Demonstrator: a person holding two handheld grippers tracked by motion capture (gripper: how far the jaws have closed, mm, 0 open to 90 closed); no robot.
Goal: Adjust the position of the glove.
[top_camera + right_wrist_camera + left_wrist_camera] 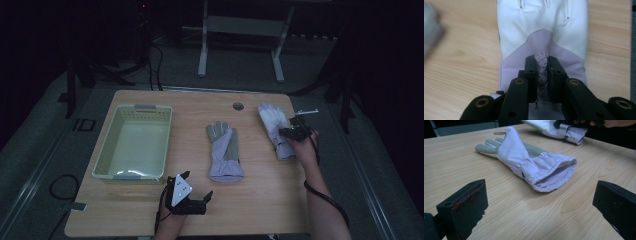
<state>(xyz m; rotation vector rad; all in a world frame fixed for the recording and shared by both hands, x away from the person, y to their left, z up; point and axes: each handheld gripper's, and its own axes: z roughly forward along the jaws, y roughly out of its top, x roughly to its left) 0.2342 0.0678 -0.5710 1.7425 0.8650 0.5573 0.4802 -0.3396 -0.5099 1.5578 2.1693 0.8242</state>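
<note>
Two white and lavender gloves lie on the wooden table (270, 192). The middle glove (225, 150) (524, 155) lies flat with its grey palm side up and its cuff opening toward the near edge. My left gripper (197, 184) (541, 195) hovers open just short of that cuff, holding nothing. The right-hand glove (272, 120) (541, 22) lies back side up near the right edge. My right gripper (292, 131) (542, 62) is shut on a pinched fold of its lavender fabric, at a round printed logo.
A pale green plastic basket (106, 145) stands empty at the table's left. A small round cable hole (238, 106) sits near the far edge. Beyond the table is a dark floor with a white desk frame (202, 45) and cables.
</note>
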